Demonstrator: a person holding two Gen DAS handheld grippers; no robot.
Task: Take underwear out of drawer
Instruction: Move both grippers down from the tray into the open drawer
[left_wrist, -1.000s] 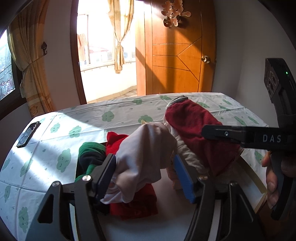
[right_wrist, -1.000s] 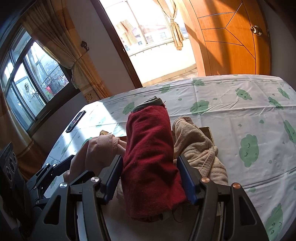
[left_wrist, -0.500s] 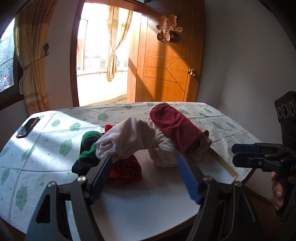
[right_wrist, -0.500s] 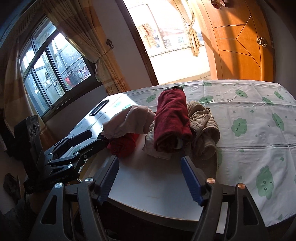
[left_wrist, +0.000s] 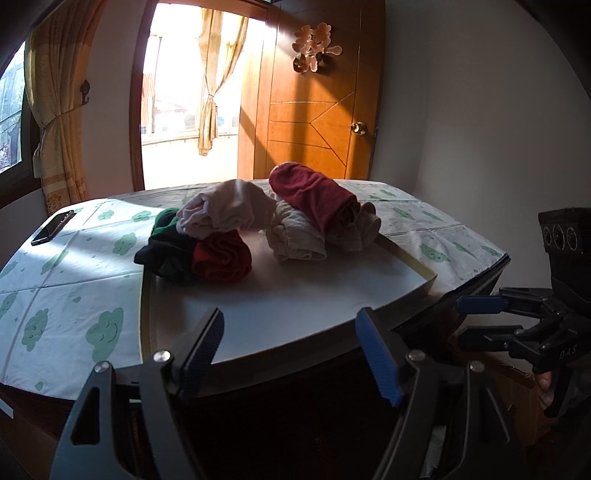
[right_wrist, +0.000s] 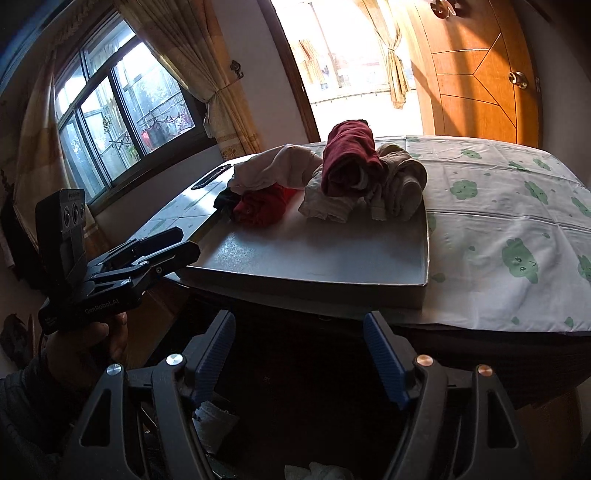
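Both grippers have backed off the shallow white tray (left_wrist: 413, 266) and let go: the left gripper (left_wrist: 291, 354) and right gripper (right_wrist: 301, 354) hold their blue-padded fingers (left_wrist: 376, 358) apart, empty, the jaws having just been opening. The rolled dark-red underwear (left_wrist: 314, 199) and pale pink underwear (left_wrist: 225, 206) now lie on the tray's far end. Only the right wrist view shows white cloth (right_wrist: 214, 417) in the dark space below the tray.

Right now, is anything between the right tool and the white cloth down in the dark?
Nothing visible. The right tool, whose jaws have just been opening with nothing between them, hangs just above the white cloth.
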